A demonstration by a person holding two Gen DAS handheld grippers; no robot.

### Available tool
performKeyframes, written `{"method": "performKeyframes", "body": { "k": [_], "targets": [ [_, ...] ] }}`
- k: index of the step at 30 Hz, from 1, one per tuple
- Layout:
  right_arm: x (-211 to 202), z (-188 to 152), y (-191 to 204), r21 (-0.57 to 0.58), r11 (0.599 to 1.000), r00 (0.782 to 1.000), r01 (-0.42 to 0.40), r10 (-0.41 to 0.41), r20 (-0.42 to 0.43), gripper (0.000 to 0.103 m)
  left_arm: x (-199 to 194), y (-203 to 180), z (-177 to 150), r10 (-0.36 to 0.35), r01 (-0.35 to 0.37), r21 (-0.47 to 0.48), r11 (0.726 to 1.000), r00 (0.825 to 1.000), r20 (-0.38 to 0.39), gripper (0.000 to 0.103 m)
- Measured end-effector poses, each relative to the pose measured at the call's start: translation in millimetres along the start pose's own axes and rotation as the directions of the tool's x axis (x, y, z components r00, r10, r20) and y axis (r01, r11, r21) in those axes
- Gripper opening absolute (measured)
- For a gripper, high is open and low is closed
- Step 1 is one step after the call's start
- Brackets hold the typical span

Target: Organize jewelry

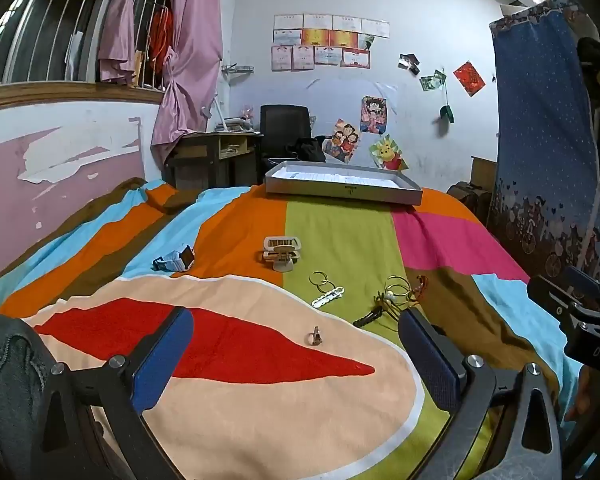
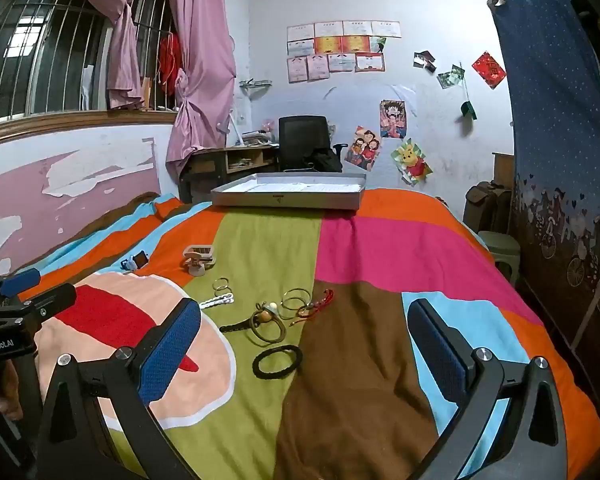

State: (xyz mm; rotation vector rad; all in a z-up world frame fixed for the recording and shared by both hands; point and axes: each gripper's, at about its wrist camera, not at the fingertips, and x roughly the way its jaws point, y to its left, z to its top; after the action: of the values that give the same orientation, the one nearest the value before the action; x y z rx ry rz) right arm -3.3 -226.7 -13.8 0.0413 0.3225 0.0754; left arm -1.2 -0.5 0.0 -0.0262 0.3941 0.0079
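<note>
Covering the bed, a striped blanket bears a grey tray at its far end and scattered jewelry mid-bed. Both grippers, left and right, gape wide, empty. A black band lies just ahead of the right gripper; a small ring lies between the left fingers, nearer that hand.

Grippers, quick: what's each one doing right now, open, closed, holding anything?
Left gripper: jaws open, holding nothing, above the bedspread.
Right gripper: jaws open, holding nothing, the black hair tie lying between them.
</note>
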Motion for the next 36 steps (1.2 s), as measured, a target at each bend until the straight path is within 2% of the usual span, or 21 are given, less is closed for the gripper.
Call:
{"method": "performKeyframes", "body": {
  "k": [36],
  "targets": [
    [1.8, -1.8, 0.5, 0.006, 1.000, 1.000, -0.003, 0.003, -0.008, 0.102, 2.6, 1.1, 1.1, 0.002, -0.002, 0.012, 1.000, 1.000, -0.011, 0.103]
  ]
}}
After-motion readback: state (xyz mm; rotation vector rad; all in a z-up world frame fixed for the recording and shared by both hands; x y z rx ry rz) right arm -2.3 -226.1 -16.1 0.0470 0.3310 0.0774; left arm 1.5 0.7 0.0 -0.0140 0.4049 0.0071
